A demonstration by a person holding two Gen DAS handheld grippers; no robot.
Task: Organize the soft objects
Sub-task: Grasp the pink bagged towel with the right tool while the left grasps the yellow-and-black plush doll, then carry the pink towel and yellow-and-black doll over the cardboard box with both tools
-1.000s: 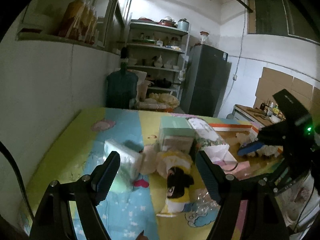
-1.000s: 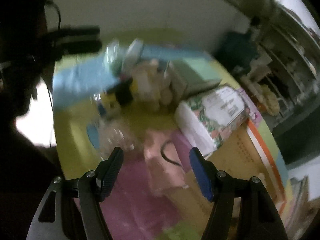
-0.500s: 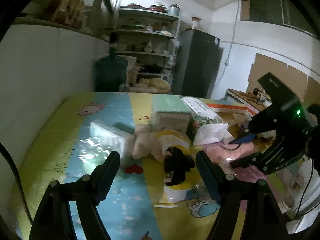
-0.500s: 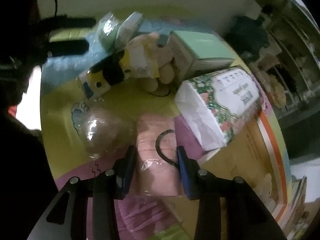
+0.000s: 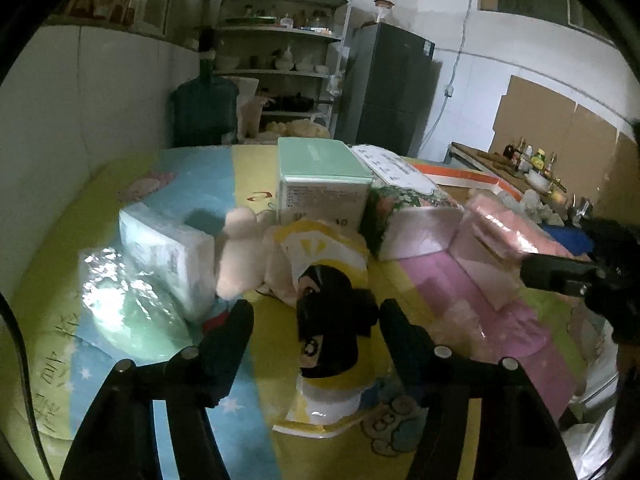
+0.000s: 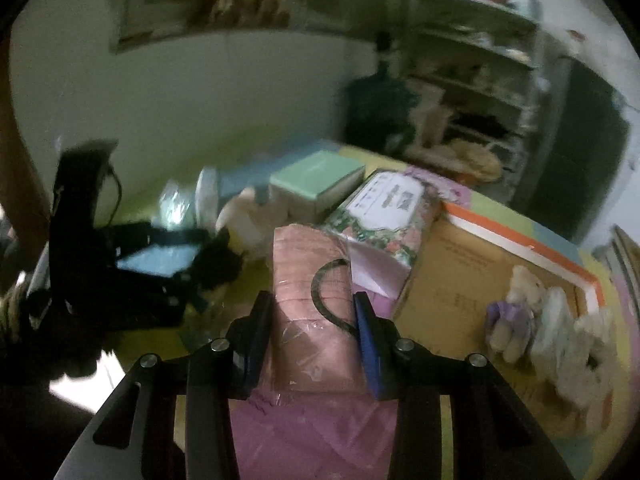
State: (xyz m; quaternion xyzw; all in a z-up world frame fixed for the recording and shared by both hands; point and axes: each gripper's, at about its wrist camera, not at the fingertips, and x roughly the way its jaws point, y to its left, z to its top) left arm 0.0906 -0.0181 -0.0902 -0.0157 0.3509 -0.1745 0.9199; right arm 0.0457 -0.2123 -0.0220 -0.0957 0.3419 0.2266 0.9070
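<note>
A doll (image 5: 332, 320) with black hair and yellow clothes lies on the colourful mat. Its head is between the fingers of my left gripper (image 5: 316, 332), whose jaws are closing; the pads are not pressing on it. My right gripper (image 6: 312, 320) is shut on a pink wrapped pack (image 6: 308, 292) with a black loop and holds it above the mat. From the left wrist camera the pink pack (image 5: 504, 232) hangs at the right, in the right gripper (image 5: 560, 256). The right wrist view is blurred, and the left gripper (image 6: 120, 272) there is only a dark shape.
Behind the doll stand a mint green box (image 5: 320, 176), a floral tissue pack (image 5: 404, 192) and a white tissue pack (image 5: 168, 248). A crumpled clear bag (image 5: 120, 300) lies at the left. An open cardboard box (image 6: 472, 280) holds plush toys (image 6: 560, 332). A wall runs along the left.
My right gripper closed on the pink pack, rolled upright and lifted it off the mat. My left gripper came down toward the doll and its jaws narrowed.
</note>
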